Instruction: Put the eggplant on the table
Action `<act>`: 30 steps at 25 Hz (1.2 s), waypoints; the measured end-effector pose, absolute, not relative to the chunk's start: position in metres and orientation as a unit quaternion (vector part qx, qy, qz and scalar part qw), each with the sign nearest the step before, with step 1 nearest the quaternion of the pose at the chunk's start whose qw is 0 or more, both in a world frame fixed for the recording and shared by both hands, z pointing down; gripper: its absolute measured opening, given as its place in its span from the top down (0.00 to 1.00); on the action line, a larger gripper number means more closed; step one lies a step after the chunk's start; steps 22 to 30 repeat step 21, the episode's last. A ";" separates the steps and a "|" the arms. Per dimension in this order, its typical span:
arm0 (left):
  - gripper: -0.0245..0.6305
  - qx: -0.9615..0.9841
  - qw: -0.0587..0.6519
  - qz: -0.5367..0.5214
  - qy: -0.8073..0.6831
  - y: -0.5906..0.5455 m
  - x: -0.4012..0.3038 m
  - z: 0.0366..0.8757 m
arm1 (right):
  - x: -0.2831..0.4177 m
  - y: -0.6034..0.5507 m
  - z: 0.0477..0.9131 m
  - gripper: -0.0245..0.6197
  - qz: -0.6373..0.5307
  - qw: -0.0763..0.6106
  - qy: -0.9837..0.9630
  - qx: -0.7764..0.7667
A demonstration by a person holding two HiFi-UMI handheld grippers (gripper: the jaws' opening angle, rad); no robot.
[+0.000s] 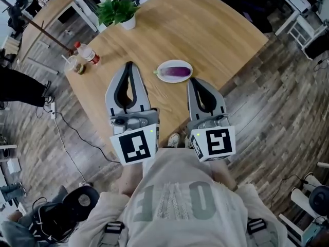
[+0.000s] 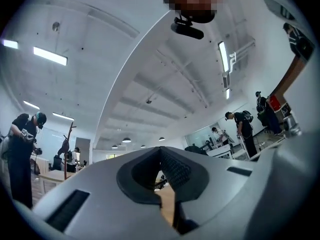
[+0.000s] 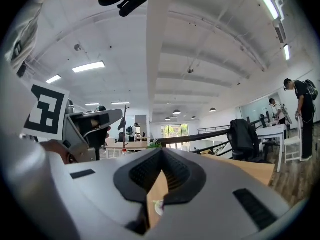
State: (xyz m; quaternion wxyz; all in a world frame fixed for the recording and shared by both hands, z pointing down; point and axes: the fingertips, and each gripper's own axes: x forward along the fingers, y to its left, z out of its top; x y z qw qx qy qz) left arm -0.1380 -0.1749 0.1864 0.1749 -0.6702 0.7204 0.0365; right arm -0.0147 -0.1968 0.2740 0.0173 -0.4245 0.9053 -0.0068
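Ahead of you: potted plant (image 1: 117,12). Left of it, red-labelled bottle (image 1: 88,53), cup (image 1: 73,64) just beside. White plate (image 1: 175,63) nearer you.

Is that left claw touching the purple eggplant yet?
Apart. The head view shows bare table between the left claw and the eggplant, which lies on its plate.

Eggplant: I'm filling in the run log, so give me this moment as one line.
eggplant: on plate, untouched | left gripper: shut, empty | right gripper: shut, empty | task: not started
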 end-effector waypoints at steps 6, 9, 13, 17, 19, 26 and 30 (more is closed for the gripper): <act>0.95 -0.683 0.175 0.054 0.707 -0.171 -0.132 0.182 | -0.020 -0.193 0.267 0.93 0.010 0.027 0.911 -0.411; 0.95 -0.691 0.179 0.059 0.698 -0.170 -0.126 0.180 | -0.018 -0.192 0.266 0.93 0.007 0.032 0.913 -0.407; 0.95 -0.696 0.181 0.061 0.692 -0.170 -0.121 0.180 | -0.016 -0.192 0.269 0.93 -0.002 0.036 0.913 -0.406; 0.95 -0.702 0.181 0.066 0.686 -0.173 -0.117 0.177 | -0.012 -0.193 0.271 0.93 -0.006 0.034 0.912 -0.408; 0.95 -0.702 0.184 0.071 0.684 -0.173 -0.115 0.175 | -0.010 -0.193 0.273 0.93 -0.007 0.033 0.912 -0.408; 0.95 -0.700 0.185 0.069 0.687 -0.173 -0.116 0.175 | -0.008 -0.193 0.274 0.93 -0.009 0.032 0.912 -0.408; 0.95 -0.700 0.185 0.069 0.687 -0.173 -0.116 0.175 | -0.008 -0.193 0.274 0.93 -0.009 0.032 0.912 -0.408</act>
